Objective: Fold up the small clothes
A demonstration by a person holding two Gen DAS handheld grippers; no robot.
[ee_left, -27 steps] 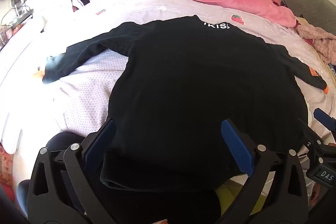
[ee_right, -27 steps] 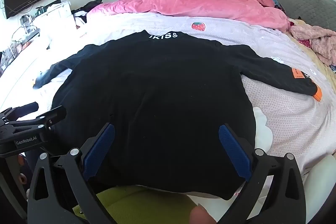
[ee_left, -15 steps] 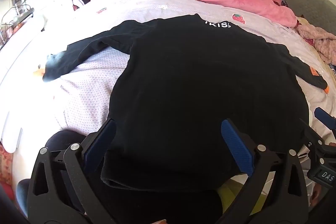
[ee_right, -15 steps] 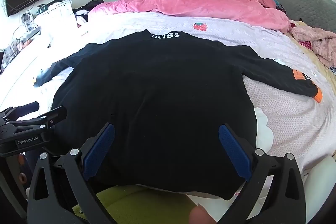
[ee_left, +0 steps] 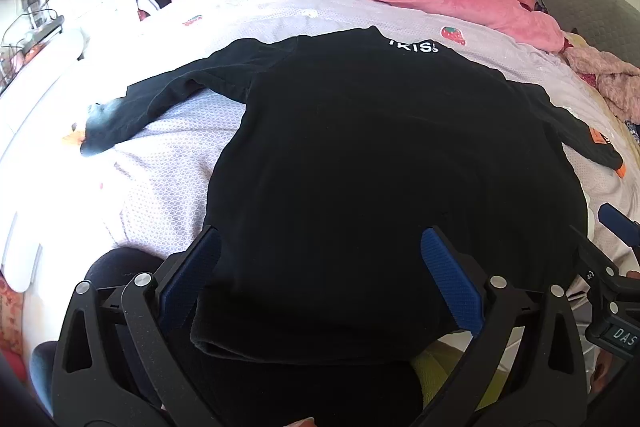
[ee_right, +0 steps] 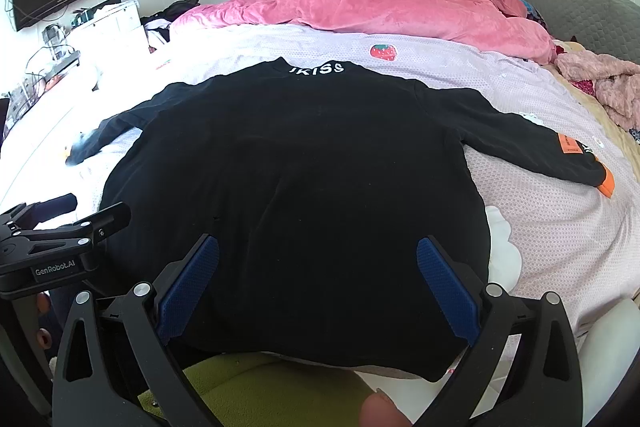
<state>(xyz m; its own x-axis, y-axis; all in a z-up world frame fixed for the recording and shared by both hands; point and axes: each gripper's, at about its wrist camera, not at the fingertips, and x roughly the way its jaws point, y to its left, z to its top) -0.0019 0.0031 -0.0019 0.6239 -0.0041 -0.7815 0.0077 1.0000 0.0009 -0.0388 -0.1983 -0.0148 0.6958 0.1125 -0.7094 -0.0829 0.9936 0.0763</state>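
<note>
Both my left gripper and right gripper hover released over the black long-sleeved cotton top, spread flat at the bed's near edge for folding.

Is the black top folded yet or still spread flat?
Spread flat: the black top lies on the bed, both sleeves stretched outward, no fold visible.

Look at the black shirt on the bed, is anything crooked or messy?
Mostly neat: the black shirt lies flat on the bed with both sleeves spread. Only its near hem hangs over the edge, slightly rumpled. Nothing looks spilled or torn.
</note>
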